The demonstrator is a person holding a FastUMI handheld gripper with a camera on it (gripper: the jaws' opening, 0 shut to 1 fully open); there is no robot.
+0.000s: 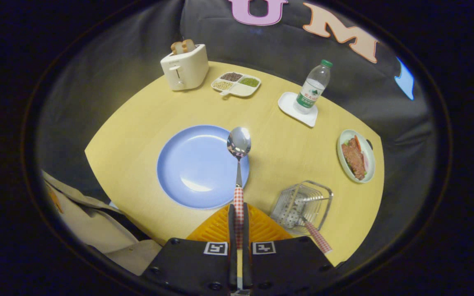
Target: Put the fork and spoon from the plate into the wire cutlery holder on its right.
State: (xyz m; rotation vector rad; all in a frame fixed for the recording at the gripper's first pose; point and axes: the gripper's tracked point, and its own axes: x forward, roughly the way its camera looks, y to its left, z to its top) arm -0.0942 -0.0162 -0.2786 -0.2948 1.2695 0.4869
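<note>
Spoon (239,142) is held by its checked handle between the closed jaws of the gripper (239,213), its bowl raised over the right rim of the blue plate (198,166). The lower end of the handle is hidden between the fingers. The plate's face is seen bare. To the right of the plate, the wire cutlery holder (303,203) stands on the wooden surface (138,123), with the fork (313,234) already in it; only the fork's checked handle is made out clearly, leaning out of the holder, while its tines are hard to tell through the wires. Beyond the plate, a toaster (184,68) with bread slices, a divided dish (236,84) of grains, a water bottle (313,88) on a white tray (296,109), and a dish of food (356,156) are seen. A sleeve (93,224) is partly cut off beside the gripper.
</note>
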